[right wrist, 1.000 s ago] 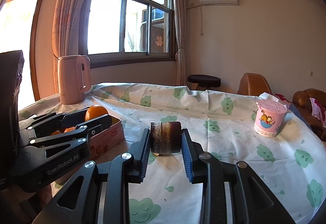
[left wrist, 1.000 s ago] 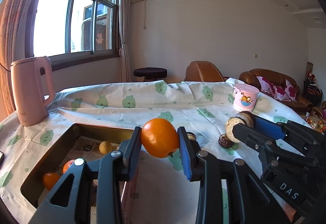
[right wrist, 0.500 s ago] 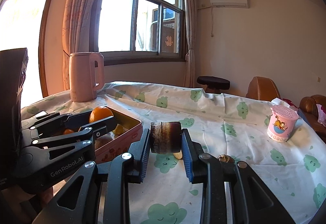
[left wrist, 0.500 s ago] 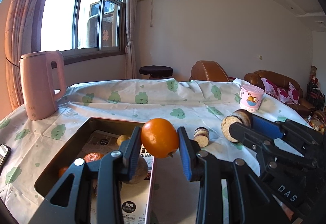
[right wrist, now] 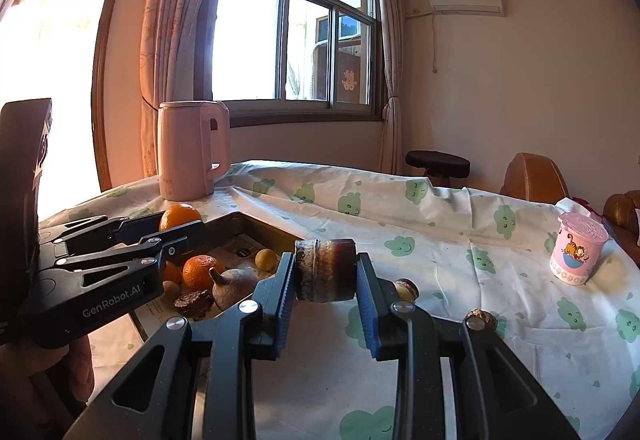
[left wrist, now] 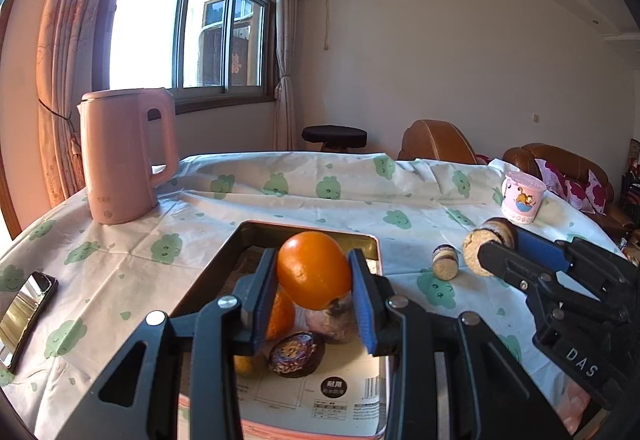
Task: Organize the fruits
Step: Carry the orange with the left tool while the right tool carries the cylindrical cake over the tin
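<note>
Fruits lie gathered in a metal tin on the bench, seen first from the left wrist: an orange is pinched between the blue pads of the left claw, held above the tin's open top. Under it sit a second orange fruit, a dark purple one and a pale brownish one. To the right, the right claw grips a brown cylindrical piece, with a small similar piece lying on the cloth just beside it. A pink kettle, a pink cup and a phone also stand on the bench.

From the right wrist, the right claw is closed on the brown cylindrical piece, held above the cloth beside the tin. The left claw grips the orange over the tin.
</note>
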A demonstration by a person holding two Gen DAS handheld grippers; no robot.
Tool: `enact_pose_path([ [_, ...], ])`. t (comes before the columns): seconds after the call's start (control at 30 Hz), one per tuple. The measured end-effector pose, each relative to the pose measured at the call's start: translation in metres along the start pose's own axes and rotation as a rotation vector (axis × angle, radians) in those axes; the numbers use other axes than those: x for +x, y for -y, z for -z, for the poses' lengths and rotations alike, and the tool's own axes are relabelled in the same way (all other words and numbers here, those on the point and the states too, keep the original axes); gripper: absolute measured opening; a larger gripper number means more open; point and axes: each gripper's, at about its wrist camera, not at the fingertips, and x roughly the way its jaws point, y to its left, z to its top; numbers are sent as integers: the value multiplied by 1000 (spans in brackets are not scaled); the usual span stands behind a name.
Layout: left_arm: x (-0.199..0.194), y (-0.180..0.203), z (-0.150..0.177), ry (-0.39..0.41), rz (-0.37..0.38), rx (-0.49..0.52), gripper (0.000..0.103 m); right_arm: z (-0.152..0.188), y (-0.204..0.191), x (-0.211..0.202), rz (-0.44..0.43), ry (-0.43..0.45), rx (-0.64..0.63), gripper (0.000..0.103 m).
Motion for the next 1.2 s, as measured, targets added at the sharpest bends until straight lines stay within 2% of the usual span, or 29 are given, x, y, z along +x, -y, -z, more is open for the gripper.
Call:
enact_pose_path([
  [0.47,-9,-43,11,-31,-98,-34,37,-1,-23,9,-58,-7,-17,31],
  [1.2,-11,-61,21,-72,-143,-43,37,2,-56,15,-128,-30,-61,31],
])
